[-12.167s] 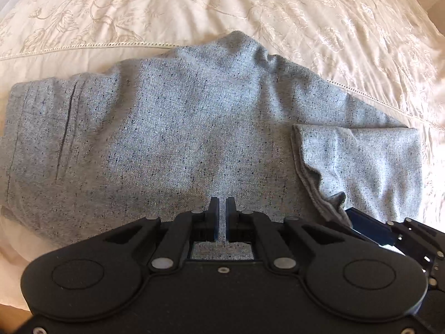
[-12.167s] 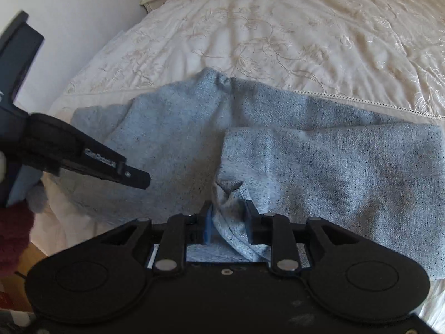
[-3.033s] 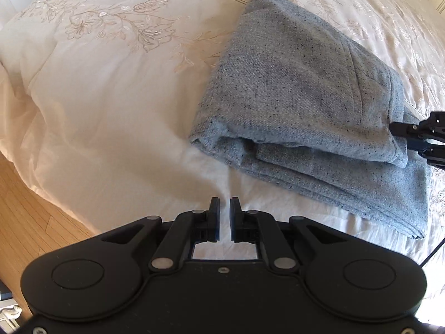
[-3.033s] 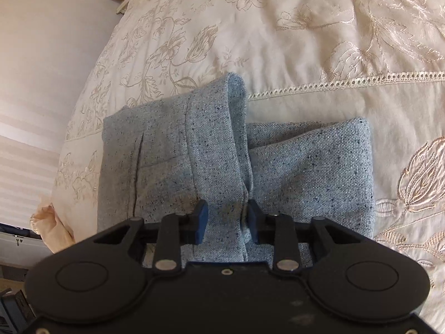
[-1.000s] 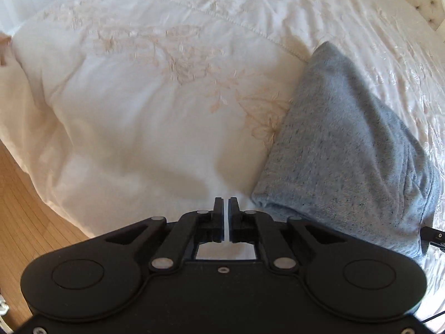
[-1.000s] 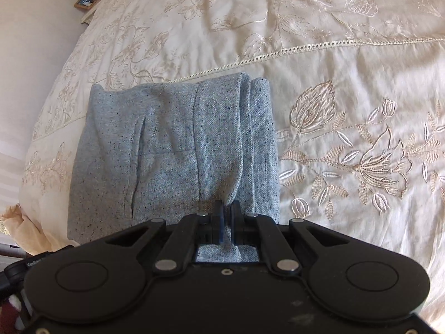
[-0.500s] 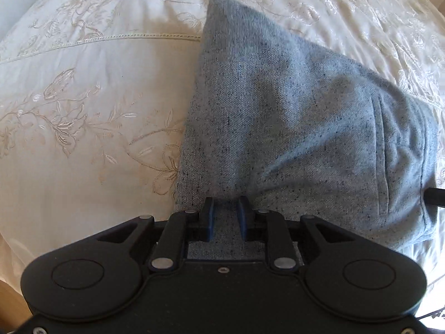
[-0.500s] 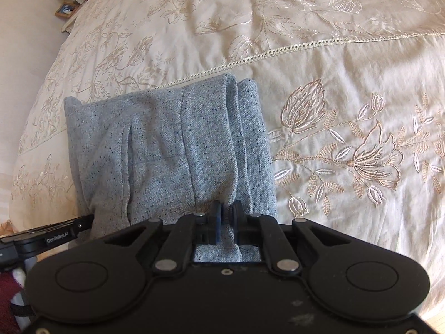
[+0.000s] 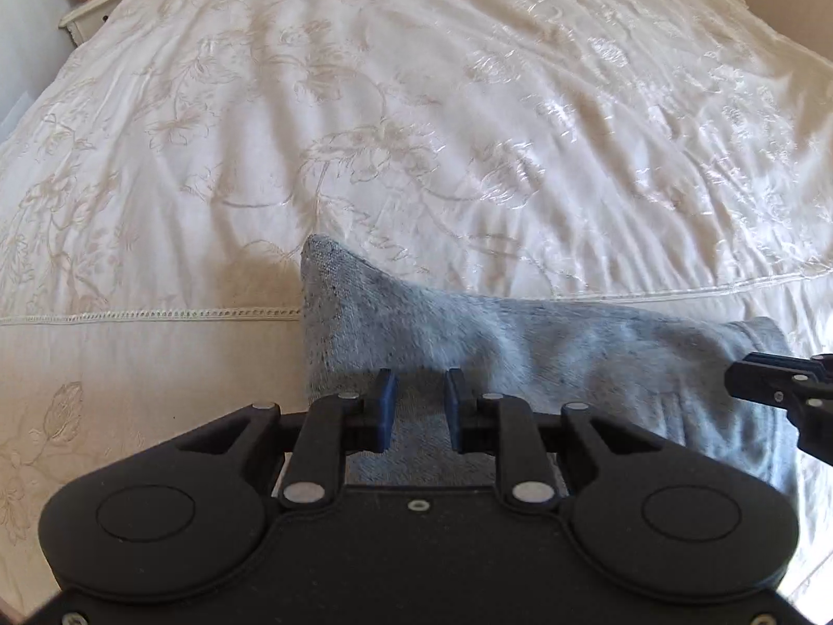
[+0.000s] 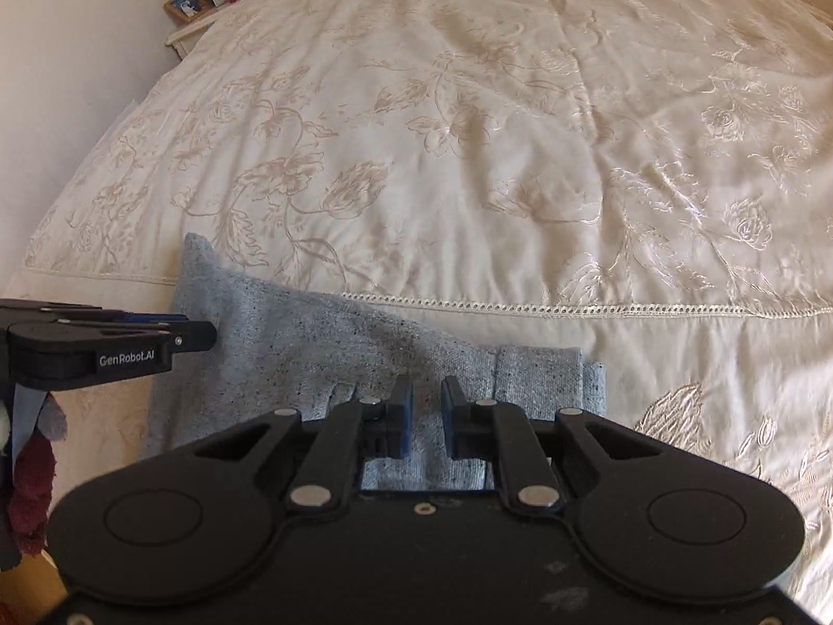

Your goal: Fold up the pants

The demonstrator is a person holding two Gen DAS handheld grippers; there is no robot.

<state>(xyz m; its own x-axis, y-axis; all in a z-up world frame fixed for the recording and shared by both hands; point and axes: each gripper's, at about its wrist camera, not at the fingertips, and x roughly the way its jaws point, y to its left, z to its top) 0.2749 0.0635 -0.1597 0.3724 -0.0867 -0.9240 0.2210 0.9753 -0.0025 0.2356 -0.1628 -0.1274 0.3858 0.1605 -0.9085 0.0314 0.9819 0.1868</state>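
Observation:
The grey speckled pants [image 9: 546, 344] lie folded into a compact bundle on the cream bedspread [image 9: 416, 130], across its lace seam. My left gripper [image 9: 420, 406] grips the bundle's near edge close to its left corner, with thick fabric between the partly spread jaws. In the right wrist view the pants [image 10: 291, 344] fill the lower middle. My right gripper [image 10: 425, 411] is shut on the near edge by the waistband fold. Each gripper shows in the other's view: the left gripper [image 10: 130, 349] at the pants' left side, the right gripper [image 9: 781, 380] at their right end.
The embroidered bedspread [image 10: 468, 156] stretches far ahead, with a lace seam [image 10: 572, 307] running across it. A nightstand with picture frames [image 10: 208, 5] stands at the far left corner against the wall. A dark red sleeve [image 10: 31, 495] shows at the lower left.
My left gripper went from shut over bare bedspread to the pants' near edge, jaws now spread around the fabric. The right jaws widened slightly. Both views swung toward the bed's far end.

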